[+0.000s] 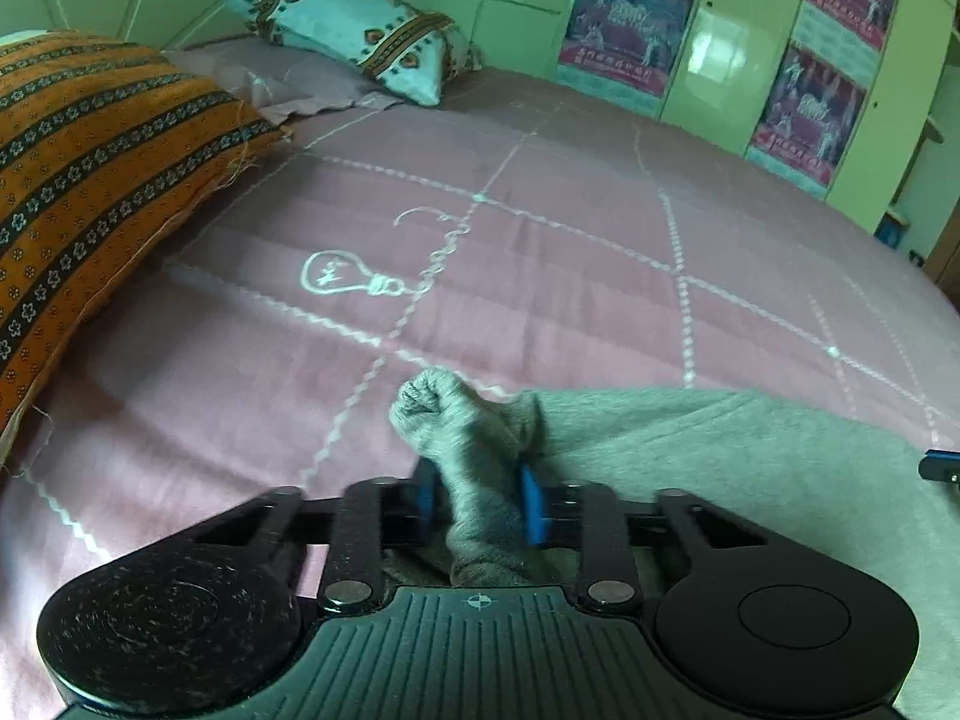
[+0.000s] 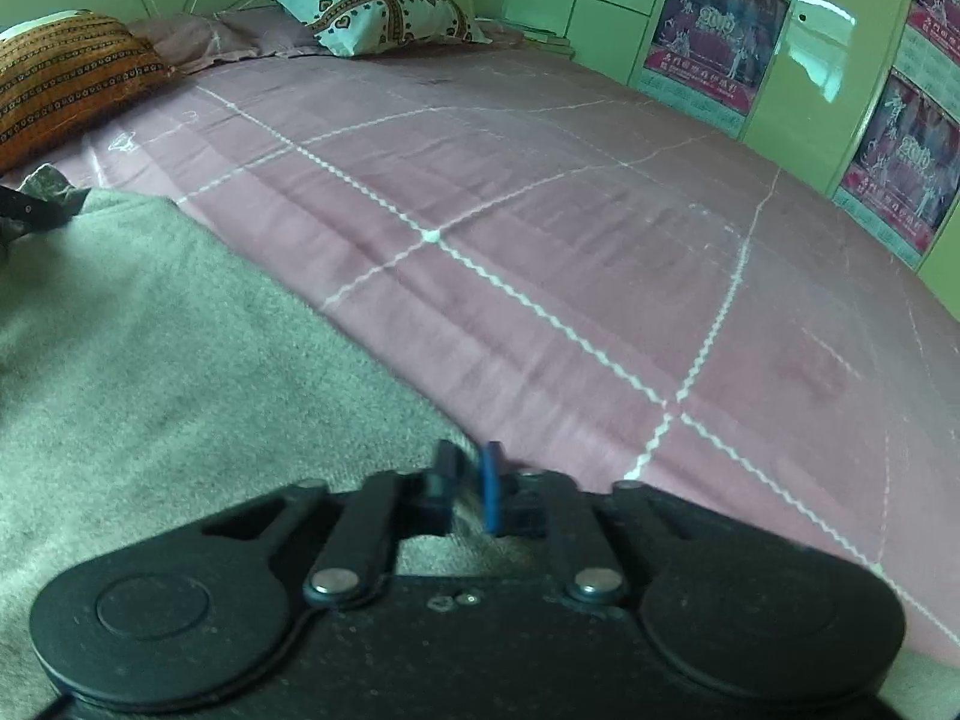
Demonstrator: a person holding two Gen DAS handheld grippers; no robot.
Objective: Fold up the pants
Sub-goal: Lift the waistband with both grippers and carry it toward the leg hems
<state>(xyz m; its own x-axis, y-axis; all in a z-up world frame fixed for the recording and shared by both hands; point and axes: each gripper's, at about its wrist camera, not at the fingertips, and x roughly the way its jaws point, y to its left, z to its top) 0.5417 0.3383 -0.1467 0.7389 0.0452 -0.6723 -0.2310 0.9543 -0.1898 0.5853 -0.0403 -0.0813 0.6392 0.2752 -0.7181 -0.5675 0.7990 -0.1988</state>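
On the near part of a bed (image 1: 540, 252) covered by a dusty-pink sheet lie the grey pants (image 1: 750, 468), a soft, fleecy knit with a matted nap. They are spread flat toward the near edge, with their far border running in a curve across the sheet. The sheet is smooth woven cloth, crossed by white zigzag stitch lines that meet at small white dots, and it carries a white outline drawing of a light bulb (image 1: 336, 276) on a curly cord.

The left gripper (image 1: 480, 492) has its blue pads pressed against a bunched, rope-like corner of the grey fabric, which pokes out beyond the fingers as a crumpled knob. The right gripper (image 2: 468, 492) has its jaws drawn narrow and pinches the thin edge of the same garment where it meets the pink sheet. Both tools are matte black plastic with round, dusty pivot housings and metal rivets.

At the far left corner of the bed rests an orange pillow (image 1: 102, 180) with dark floral stripes and a frayed seam. Near the head edge a pale blue pillow (image 1: 354, 30) with brown heart-patterned bands leans on pink pillows. Glossy green wardrobe doors (image 1: 732, 54) carrying shiny posters (image 1: 624, 24) stand beyond the bed's far side.
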